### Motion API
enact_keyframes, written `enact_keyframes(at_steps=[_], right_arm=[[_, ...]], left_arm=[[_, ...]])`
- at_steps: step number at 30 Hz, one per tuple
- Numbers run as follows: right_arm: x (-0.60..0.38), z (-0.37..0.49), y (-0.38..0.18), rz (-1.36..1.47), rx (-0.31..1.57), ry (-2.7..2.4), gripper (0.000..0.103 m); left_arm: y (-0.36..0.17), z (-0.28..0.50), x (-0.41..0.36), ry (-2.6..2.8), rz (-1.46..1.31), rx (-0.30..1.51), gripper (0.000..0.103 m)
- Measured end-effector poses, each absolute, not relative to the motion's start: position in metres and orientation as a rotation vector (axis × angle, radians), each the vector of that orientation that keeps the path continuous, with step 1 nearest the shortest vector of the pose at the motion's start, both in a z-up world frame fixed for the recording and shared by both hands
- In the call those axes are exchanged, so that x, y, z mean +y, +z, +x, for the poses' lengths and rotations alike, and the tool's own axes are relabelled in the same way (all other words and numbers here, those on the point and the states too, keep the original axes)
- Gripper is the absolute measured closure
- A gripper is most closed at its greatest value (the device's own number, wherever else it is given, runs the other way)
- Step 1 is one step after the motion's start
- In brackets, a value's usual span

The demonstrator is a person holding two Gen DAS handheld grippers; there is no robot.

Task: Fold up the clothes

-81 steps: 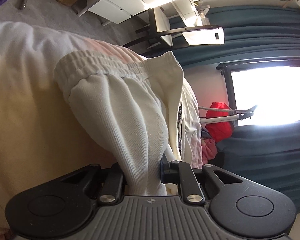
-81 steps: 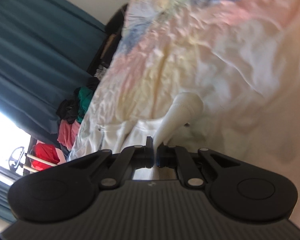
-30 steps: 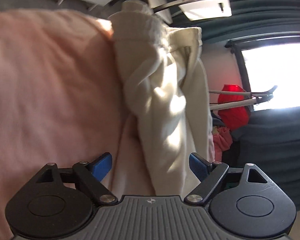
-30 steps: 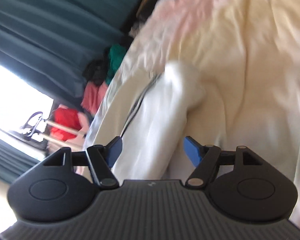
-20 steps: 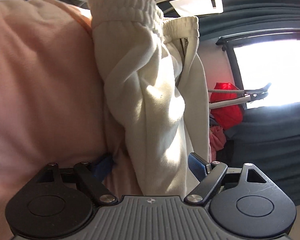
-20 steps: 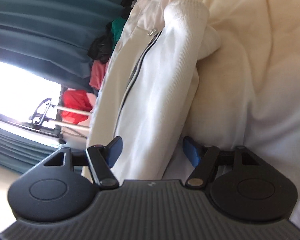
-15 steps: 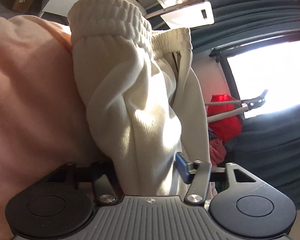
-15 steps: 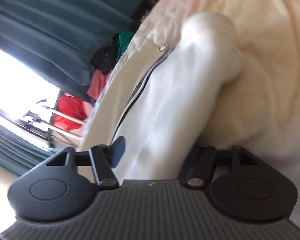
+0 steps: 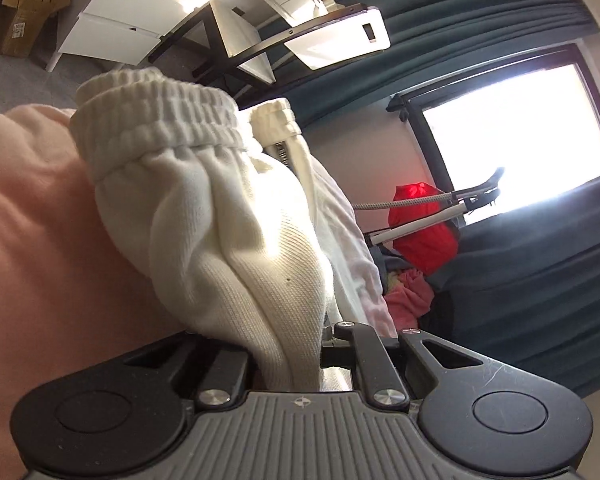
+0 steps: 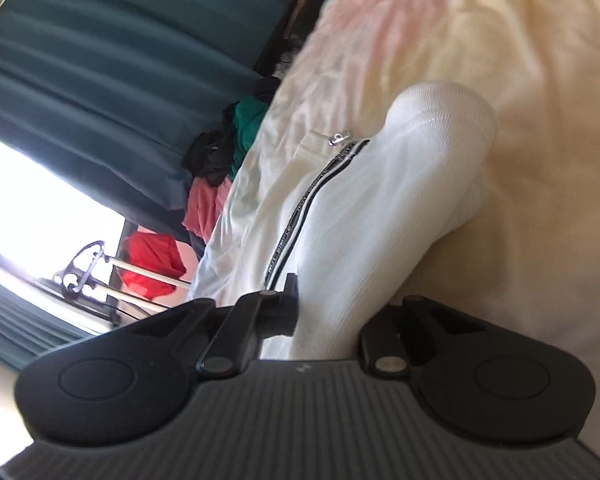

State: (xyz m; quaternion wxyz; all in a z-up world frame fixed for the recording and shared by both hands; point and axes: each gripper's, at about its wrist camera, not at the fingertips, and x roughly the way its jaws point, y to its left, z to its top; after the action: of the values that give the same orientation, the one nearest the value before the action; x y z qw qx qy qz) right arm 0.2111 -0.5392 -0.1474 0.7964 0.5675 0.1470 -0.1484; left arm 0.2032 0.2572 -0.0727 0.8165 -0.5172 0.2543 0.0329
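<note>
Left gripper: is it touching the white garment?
Touching. The left wrist view shows the left gripper closing, its fingers pinching a fold of the white garment.

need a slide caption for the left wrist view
Left gripper closing on a bunched cream knit garment with a ribbed elastic hem, over a peach bedspread.

blown-out window [image 9: 516, 140] glare lights both fisheye views; edges bend, right view slightly blurred.

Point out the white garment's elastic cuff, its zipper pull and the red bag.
elastic cuff [image 9: 156, 116]: left wrist view, on the ribbed gathered band.
zipper pull [image 10: 340, 137]: right wrist view, on the metal tab.
red bag [image 9: 424, 236]: left wrist view, on its lit side.
</note>
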Motion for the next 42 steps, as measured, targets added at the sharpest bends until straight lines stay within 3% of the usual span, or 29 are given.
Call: enact_keyframes(at_steps=[10,18,19,23,25,31,34,37,39,41,42], right_arm=[[-0.563,0.128,-0.128,1.283,0.425,-0.266,0.092],[-0.561,0.111,-0.155,1.334,0.482,-0.321,0.092],[-0.56,0.108,-0.156,1.339,0.476,-0.324,0.092],[-0.559,0.105,-0.156,1.321,0.476,-0.322,0.092],[-0.56,0.106,-0.157,1.315,0.48,-0.317,0.091],[-0.561,0.114,-0.159,1.283,0.505,-0.321,0.09],[-0.561,0.113,-0.159,1.299,0.523,-0.356,0.086],[-0.56,0.099,-0.157,1.357,0.499,-0.473,0.068],[-0.556,0.089,-0.143,1.285,0.481,-0.608,0.044],[-0.55,0.083,-0.127,1.17,0.453,-0.713,0.033],[-0.546,0.083,-0.118,1.105,0.438,-0.75,0.033]], left_arm=[[-0.064,0.065,0.283,0.057,-1.037,0.674,0.092],[-0.098,0.033,0.304,0.101,-1.204,0.724,0.085],[-0.096,0.032,0.304,0.127,-1.206,0.727,0.079],[-0.09,0.037,0.305,0.181,-1.187,0.734,0.037],[-0.097,0.038,0.31,0.218,-1.253,0.741,0.027],[-0.122,0.033,0.332,0.255,-1.389,0.658,0.027],[-0.127,0.034,0.341,0.248,-1.363,0.613,0.038],[-0.125,0.04,0.339,0.251,-1.289,0.59,0.053],[-0.124,0.051,0.332,0.25,-1.274,0.571,0.059],[-0.124,0.06,0.326,0.244,-1.259,0.555,0.063],[-0.123,0.061,0.326,0.238,-1.246,0.555,0.064]])
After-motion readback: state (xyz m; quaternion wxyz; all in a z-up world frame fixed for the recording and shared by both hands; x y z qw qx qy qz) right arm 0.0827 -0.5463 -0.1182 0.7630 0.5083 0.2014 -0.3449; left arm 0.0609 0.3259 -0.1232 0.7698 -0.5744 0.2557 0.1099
